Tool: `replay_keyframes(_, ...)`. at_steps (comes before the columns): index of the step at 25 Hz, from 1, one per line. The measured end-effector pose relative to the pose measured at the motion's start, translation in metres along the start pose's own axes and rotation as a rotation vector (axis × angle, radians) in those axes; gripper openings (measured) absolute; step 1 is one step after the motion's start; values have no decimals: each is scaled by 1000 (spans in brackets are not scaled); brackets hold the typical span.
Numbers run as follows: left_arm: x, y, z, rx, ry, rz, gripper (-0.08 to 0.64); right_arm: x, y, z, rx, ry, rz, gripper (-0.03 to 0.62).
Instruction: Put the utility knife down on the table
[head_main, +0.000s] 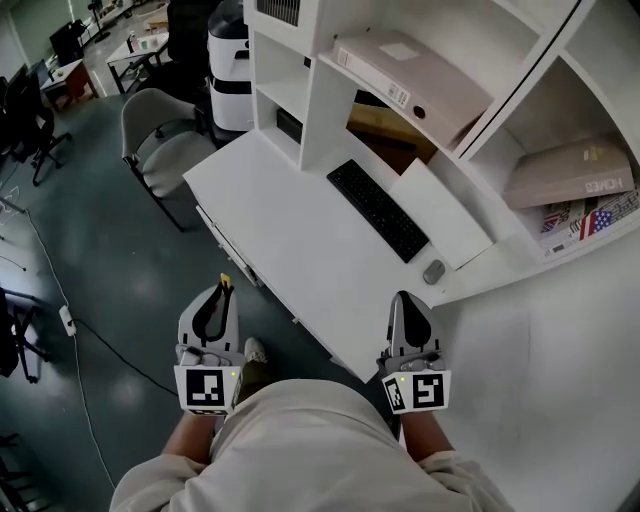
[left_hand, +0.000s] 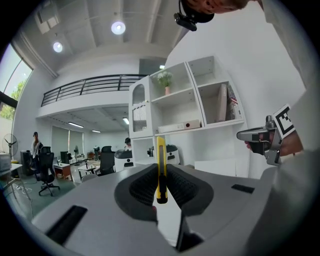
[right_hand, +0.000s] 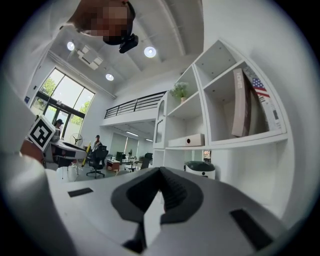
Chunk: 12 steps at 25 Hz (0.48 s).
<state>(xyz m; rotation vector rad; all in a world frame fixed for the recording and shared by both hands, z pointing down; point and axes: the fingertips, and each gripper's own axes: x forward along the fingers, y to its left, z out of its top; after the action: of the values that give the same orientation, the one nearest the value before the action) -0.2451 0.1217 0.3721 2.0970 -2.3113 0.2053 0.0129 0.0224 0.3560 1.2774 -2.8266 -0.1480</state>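
Your left gripper (head_main: 222, 296) has its fingers (left_hand: 137, 187) clamped on the upright utility knife (left_hand: 160, 170), left of the desk (head_main: 290, 230); likely light, stiff and slick, best held by its body; your right gripper (head_main: 403, 300) is closed, empty.

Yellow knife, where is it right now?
The yellow knife is pinched in the left tongs, at the head view's lower left, over the floor beside the white desk.

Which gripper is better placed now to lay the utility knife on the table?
Left. The left gripper is shut on the yellow utility knife, close to the white table. The right gripper is shut and empty.
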Motion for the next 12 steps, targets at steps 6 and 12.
replay_keyframes(6,42,30,1,19,22,-114,51,28,12,3,16,13,-104,3)
replay_keyframes(12,80,41,-4,49,29,-198,51,37,15,0,28,42,-174,3)
